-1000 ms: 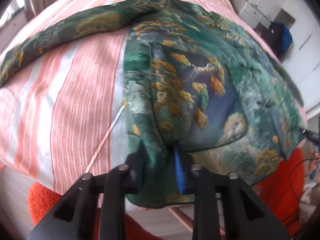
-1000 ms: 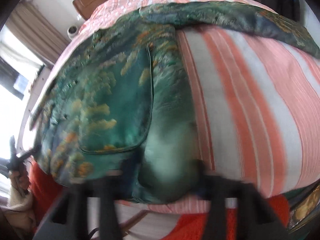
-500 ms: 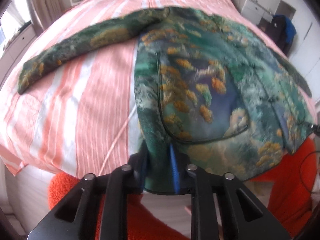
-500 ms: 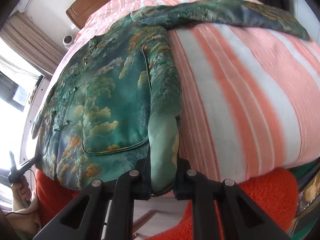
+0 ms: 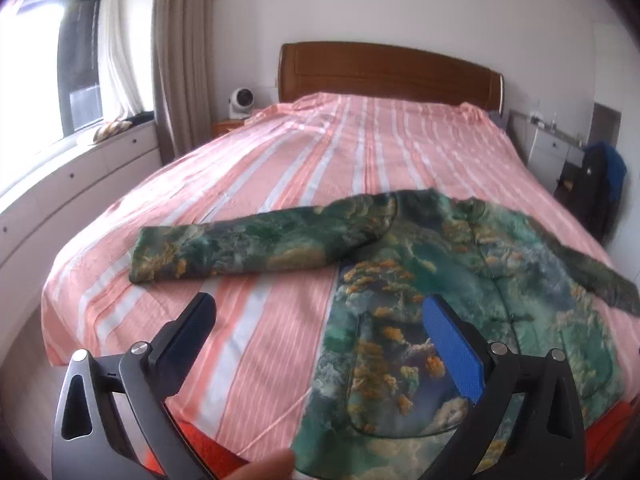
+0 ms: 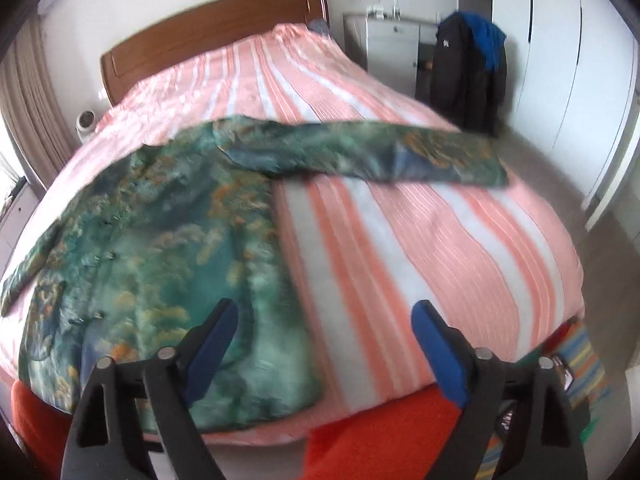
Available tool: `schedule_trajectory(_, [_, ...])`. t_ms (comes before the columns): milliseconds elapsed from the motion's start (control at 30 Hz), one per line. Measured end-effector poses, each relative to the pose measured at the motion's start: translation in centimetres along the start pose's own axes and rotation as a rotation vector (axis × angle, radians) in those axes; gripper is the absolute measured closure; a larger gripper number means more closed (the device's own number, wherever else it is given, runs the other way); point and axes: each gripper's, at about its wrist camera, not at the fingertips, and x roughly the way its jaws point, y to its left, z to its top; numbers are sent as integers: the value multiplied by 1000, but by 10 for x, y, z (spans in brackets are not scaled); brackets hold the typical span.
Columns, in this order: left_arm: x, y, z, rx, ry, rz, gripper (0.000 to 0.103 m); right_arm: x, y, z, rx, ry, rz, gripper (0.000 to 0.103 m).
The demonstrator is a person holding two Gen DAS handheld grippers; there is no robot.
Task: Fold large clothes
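A green jacket [image 5: 460, 304] [image 6: 160, 248] printed with orange and gold clouds lies flat, front up, on the near end of the bed, both sleeves spread sideways. Its hem hangs at the bed's front edge. My left gripper [image 5: 320, 328] hovers above the hem's left side, its jaws opening wide, and no cloth is between them. Over the hem's right corner, my right gripper [image 6: 324, 328] is likewise opening with nothing in it. One sleeve [image 5: 248, 248] reaches left across the sheet; the other sleeve [image 6: 380, 152] reaches right.
The bed wears a pink and white striped sheet [image 5: 360, 152] and has a wooden headboard [image 5: 388, 72]. An orange rug [image 6: 380, 432] lies at the foot. White drawers [image 5: 80, 172] run along the window side. A dark coat [image 6: 468, 72] hangs by the wardrobe. A fingertip [image 5: 268, 468] shows at the bottom edge.
Both grippers have let go of the jacket's hem and their jaws have spread wide. Both have risen and tilted up, so the whole bed and room are now in view.
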Motion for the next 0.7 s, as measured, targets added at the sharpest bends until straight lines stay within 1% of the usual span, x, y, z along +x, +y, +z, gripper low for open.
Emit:
schedule_trajectory(67, [9,-17,-4,62,52,26,0,-2,15,-6,-14,-24,38,13])
schedule_trajectory(100, [10,-23,-9,88,76,24,0,-1,26,-11,-24,-23,71,13])
schedule_trajectory(200, [2,-37,-25,148,125,-11,0,6,47,-21,-47,-6,154,13])
schedule_trajectory(300, [3,-52,-35,203,153,-21,0,6,55,-27,-68,-10,199,13])
schedule_trajectory(433, [1,-61,-36,216,143,-20,0,3,58,-26,-68,-38,188,13])
schedule_trajectory(500, [0,-64,-33,231,126,-10,0,0,57,-25,-75,-56,156,11])
schedule_trajectory(567, [0,-66,-30,248,119,8,0,-1,56,-24,-81,-61,157,11])
schedule_trajectory(600, [1,-66,-29,247,123,7,0,-2,55,-25,-82,-62,166,11])
schedule_trajectory(700, [2,-65,-28,216,150,-25,0,-2,54,-26,-90,-57,176,11])
